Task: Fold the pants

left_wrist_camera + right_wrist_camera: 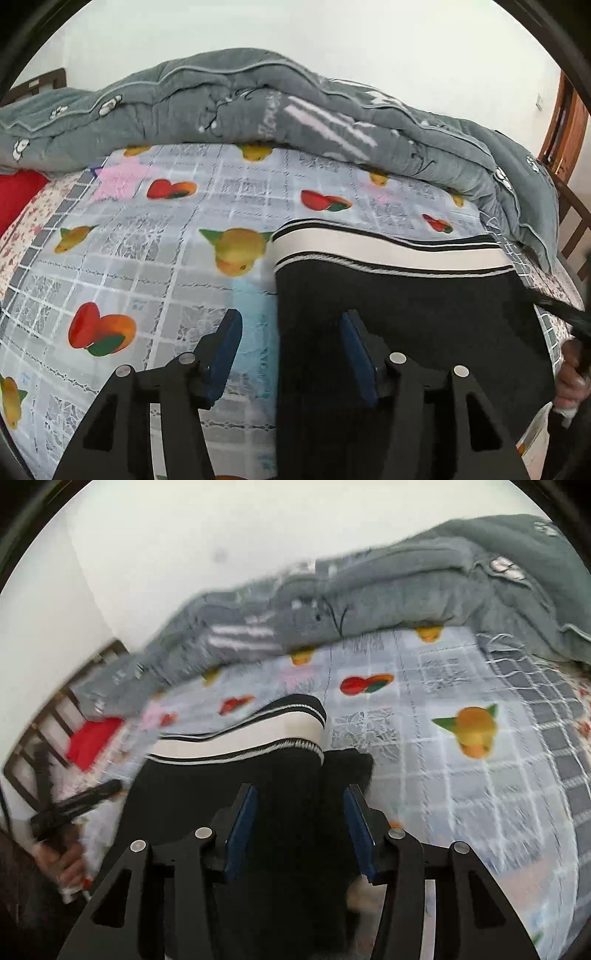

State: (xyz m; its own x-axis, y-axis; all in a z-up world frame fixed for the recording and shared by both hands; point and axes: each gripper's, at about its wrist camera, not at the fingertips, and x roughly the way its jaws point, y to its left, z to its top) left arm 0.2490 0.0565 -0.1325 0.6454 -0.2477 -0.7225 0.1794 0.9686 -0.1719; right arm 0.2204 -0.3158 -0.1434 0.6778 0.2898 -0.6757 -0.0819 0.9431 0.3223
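A pair of black knit pants (406,302) with a broad white waistband edged in thin black-and-white stripes lies flat on the bed, close to its near edge, waistband toward the far side where the bedding is heaped. The cloth looks soft and thick, matte black below the band, and appears doubled along its length, one leg over the other; a small flap of black fabric pokes out past the right edge in the right wrist view. That neat lie suggests a first lengthwise fold is already made, with the crosswise folds still to come.

The left tool (291,332) hovers over the pants' left edge, its blue-padded jaws apart, one over the bed cover and the other over the black cloth, pressing on nothing. The right tool (301,812) hangs above the right part of the garment, jaws likewise apart, straddling the black fabric without visibly pinching it. Both point down at a slant toward the cloth, placed, it seems, one at each side so the pants can be gripped evenly.

Under the garment spreads a grey checked bed cover printed with red and yellow fruit (166,258). A rumpled grey quilt (258,107) is pushed back along the far edge, likely to free working space, and a red cloth (18,192) sits at the far left corner.
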